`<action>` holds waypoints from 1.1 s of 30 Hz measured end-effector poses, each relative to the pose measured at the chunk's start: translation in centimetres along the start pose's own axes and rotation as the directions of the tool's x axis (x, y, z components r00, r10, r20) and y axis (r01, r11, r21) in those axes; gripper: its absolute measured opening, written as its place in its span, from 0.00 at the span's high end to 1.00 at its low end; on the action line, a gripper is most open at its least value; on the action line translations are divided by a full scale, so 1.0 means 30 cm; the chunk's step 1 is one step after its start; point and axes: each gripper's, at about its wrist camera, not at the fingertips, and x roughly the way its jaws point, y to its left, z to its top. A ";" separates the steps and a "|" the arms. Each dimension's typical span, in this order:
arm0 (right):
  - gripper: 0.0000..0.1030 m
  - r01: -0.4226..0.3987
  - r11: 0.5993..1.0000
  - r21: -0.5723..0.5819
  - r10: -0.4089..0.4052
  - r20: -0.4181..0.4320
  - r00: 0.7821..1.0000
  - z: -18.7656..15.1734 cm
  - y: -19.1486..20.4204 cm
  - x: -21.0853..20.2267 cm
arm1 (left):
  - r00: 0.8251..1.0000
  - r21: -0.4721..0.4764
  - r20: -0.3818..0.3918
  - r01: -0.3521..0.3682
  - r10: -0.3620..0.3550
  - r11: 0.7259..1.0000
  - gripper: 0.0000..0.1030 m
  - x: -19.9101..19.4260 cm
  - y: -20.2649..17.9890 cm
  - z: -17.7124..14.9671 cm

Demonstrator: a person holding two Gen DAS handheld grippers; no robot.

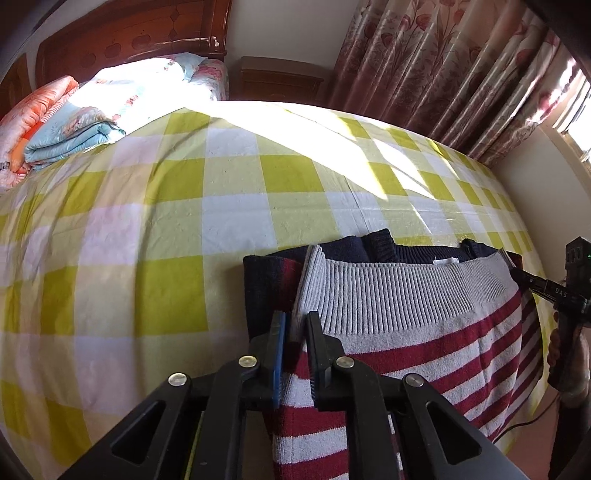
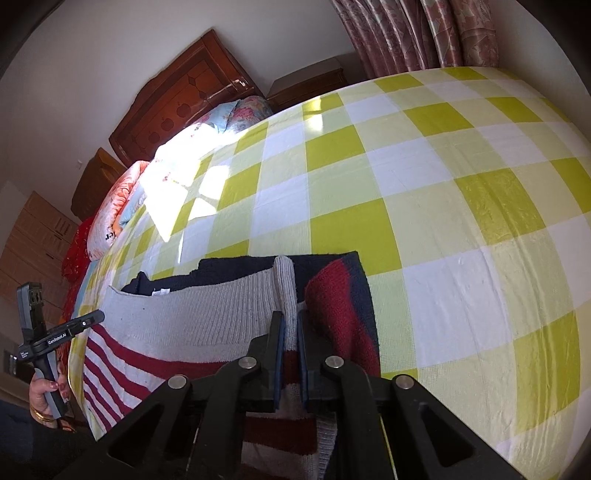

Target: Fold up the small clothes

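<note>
You have the striped sweater (image 1: 413, 332) pinched at both hem corners, left hand-held gripper (image 1: 295, 325) and right hand-held gripper (image 2: 290, 325) clenched on it; it seems part-folded over the bed (image 1: 147, 221); smoothing remains.

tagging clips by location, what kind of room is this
Almost certainly a home bedroom: a bed with a yellow checked sheet, a carved wooden headboard, folded quilts by it, and floral curtains.

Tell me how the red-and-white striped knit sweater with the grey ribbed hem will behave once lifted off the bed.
The red-and-white striped knit sweater will probably flop: it already drapes over the bed's edge. Its thick knit suggests some weight, so the middle may sag between the left gripper and right gripper. The ribbed texture likely resists slipping.
</note>
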 end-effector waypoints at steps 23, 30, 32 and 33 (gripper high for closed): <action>0.66 -0.218 0.930 0.294 0.166 0.192 0.967 -0.502 -0.088 -0.459 | 0.963 -0.068 -0.047 0.261 -0.265 0.963 0.00 -0.004 -0.522 -0.131; 0.66 -0.155 0.962 0.225 0.107 0.212 0.971 -0.446 -0.050 -0.457 | 0.923 0.144 0.084 -0.384 0.375 0.912 0.00 0.008 -0.648 -0.114; 0.66 -0.146 0.959 0.243 0.101 0.192 0.976 -0.440 -0.063 -0.440 | 0.914 0.185 0.030 -0.403 0.404 0.897 0.00 0.077 -0.667 -0.130; 0.66 -0.134 0.958 0.254 0.088 0.183 0.979 -0.442 -0.074 -0.436 | 0.911 0.189 0.032 -0.408 0.410 0.893 0.00 0.091 -0.668 -0.146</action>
